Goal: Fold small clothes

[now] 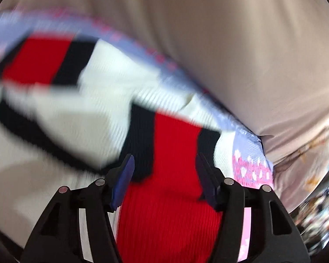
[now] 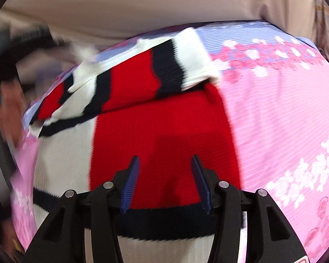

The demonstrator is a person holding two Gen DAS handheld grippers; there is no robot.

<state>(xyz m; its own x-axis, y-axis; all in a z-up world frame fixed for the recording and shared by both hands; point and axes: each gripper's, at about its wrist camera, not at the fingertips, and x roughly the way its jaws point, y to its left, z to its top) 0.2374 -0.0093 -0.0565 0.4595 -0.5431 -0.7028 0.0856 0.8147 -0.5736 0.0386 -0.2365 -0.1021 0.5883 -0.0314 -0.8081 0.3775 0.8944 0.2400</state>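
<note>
A small ribbed knit garment (image 2: 155, 135) in red, white and navy bands lies on a pink and blue floral cloth (image 2: 274, 114). One striped part (image 2: 142, 74) is folded over its far side. My right gripper (image 2: 165, 157) hovers over the red panel, open, with nothing pinched between its blue pads (image 2: 131, 184). In the blurred left wrist view the same garment (image 1: 168, 153) fills the middle. My left gripper (image 1: 164, 156) is above a red band, open, with the fabric below the pads and not clamped.
The floral cloth (image 1: 252, 171) covers a beige surface (image 1: 252, 43) that stretches behind it. In the right wrist view, a blurred dark shape (image 2: 22, 37) and a person's hand (image 2: 8, 105) sit at the far left edge. Clutter shows at the left wrist view's lower right.
</note>
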